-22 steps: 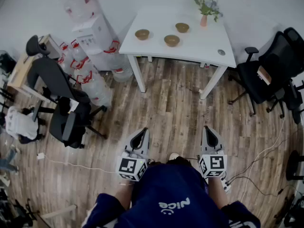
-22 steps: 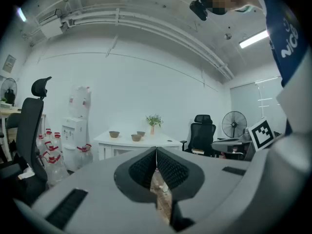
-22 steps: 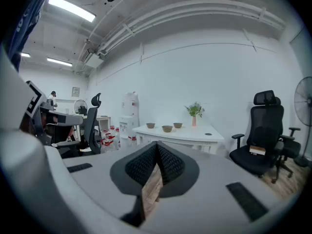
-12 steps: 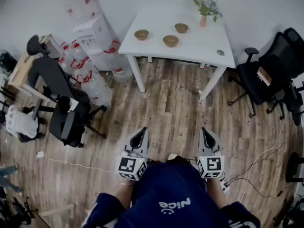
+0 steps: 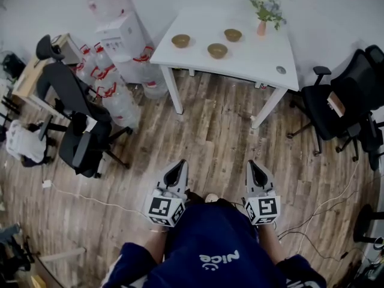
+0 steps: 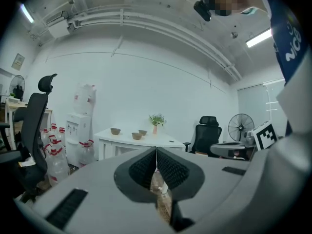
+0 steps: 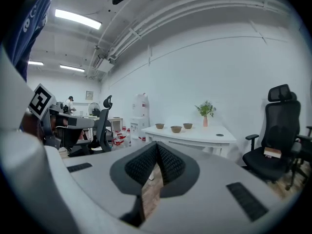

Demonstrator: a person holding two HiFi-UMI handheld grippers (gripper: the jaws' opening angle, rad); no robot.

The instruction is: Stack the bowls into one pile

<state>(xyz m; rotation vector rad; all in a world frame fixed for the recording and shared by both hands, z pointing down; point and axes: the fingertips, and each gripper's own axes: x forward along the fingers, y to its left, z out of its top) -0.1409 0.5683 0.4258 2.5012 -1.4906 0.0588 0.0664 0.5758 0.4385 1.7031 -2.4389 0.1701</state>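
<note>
Three brown bowls stand apart on a white table far ahead: one at the left, one in the middle, one at the back. The left gripper view shows them small as bowls, and the right gripper view shows the same bowls. My left gripper and right gripper are held close to my body above the wooden floor, well short of the table. Both are shut with nothing between the jaws.
A pink vase with a plant stands at the table's back right. Water jugs and a dispenser sit left of the table. Black office chairs stand at the left and right. Cables lie on the floor at the right.
The view has shifted slightly; the right gripper has drifted a little left and both grippers stay shut. The bowls have not moved.
</note>
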